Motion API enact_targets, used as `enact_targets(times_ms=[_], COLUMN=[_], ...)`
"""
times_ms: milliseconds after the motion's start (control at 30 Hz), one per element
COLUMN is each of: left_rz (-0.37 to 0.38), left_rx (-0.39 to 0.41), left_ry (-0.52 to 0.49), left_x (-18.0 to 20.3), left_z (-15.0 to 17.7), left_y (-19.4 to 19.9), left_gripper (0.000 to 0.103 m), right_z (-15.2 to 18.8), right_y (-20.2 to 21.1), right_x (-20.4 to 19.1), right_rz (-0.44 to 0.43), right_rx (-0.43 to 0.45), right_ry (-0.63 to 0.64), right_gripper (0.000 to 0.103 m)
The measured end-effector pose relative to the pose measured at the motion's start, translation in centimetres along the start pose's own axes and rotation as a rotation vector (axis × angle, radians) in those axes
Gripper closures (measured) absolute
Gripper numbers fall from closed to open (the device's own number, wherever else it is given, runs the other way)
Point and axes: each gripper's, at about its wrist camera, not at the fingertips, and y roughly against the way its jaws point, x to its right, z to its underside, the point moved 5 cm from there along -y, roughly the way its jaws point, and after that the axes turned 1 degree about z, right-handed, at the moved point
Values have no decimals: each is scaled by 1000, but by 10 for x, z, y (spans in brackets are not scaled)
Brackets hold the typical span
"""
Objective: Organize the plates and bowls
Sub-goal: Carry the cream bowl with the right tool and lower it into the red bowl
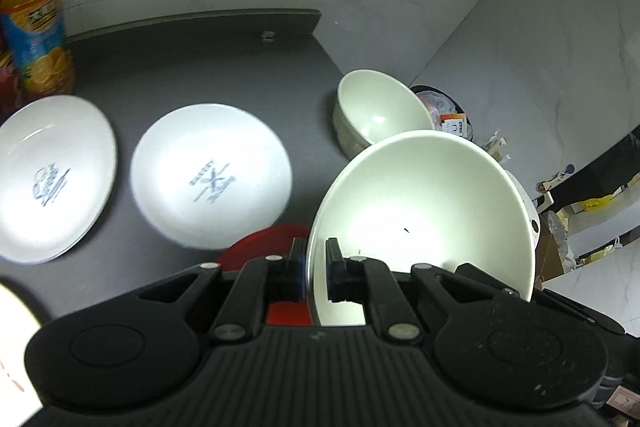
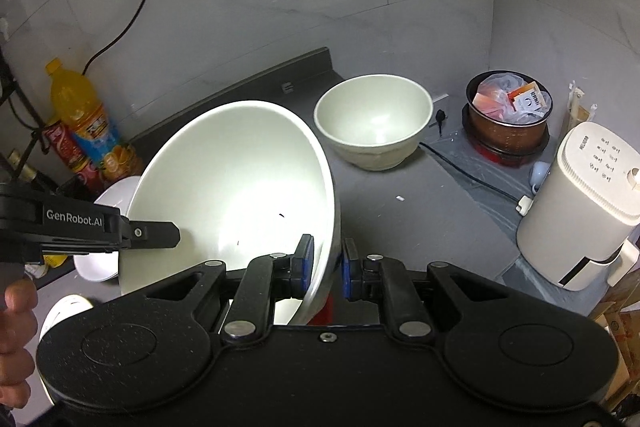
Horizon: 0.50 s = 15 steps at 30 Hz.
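gripping the rim of one large white bowl point(image 1: 424, 211) from two sides, the left gripper point(image 1: 316, 259) and the right gripper point(image 2: 329, 265) are each clenched on the thin wall, one pad inside and one pad outside. the bowl is tilted and is above the dark counter point(image 1: 192, 67). a second, smaller bowl point(image 2: 374, 121) stands upright on the counter at about 12 o'clock from the right gripper, well apart from the held one. in the left wrist view two white plates point(image 1: 212, 175) lie flat side by side at about 10 o'clock, near each other. an orange drink bottle point(image 1: 34, 7) stands at the far left by the wall. something red point(image 1: 264, 243) shows under the held bowl. a white appliance point(image 2: 580, 207) stands at 3 o'clock in the right view.
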Motion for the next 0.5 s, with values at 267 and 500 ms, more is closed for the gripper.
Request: enact_targets(times_ms=[267,500], left_rz=[-5,-21], left_rx=[-18,-42], left_ry=[31,64], left_x=[-27,-48], left_z=[23,37], left_y=[20,22], left_gripper=[95,95], right_z=[19,32], right_y=[3,-2], right_x=[-23,-33], right_rz=[-13,-18], right_rx=[-34,-72], right_ry=[19,21], right_gripper=[89,89])
